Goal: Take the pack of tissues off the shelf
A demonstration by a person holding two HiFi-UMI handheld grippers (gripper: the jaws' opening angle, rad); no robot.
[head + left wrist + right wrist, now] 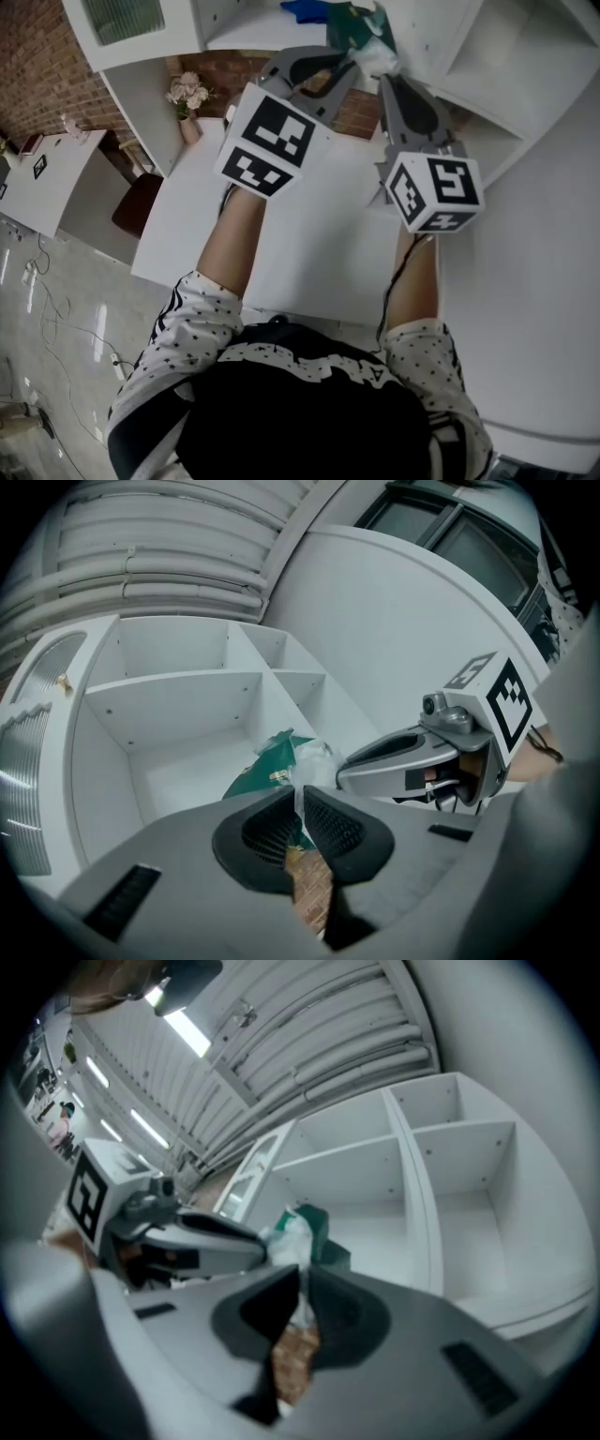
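Black cloth with white-dotted sleeves (202,323) lies nearest the head camera, and both forearms reach up over the white bench (309,244). At their ends the two tools meet tip to tip.

The left tool (300,794) has its jaws drawn almost together, with only a thin fold of clear film (317,759) pinched between the pads. The right tool (305,1277) is closed just as narrowly on the same loose film from the other side. Neither has the body of the pack between its jaws.

Just past the tips hangs the green pack of tissues (265,771), at the mouth of an open compartment of the white shelf (178,682). No view makes clear whether its underside rests on the board or has come free of it.

The weak point is the grip itself, as I judge it. Thin wrapper is all that carries the weight, so it could stretch, tear or slide out from between the pads. If the two tools draw apart as they come away, they could pull the film open between them. A corner of the pack might also catch on the shelf's front edge. In any of these cases the pack would probably drop to the bench or tip back into the compartment.
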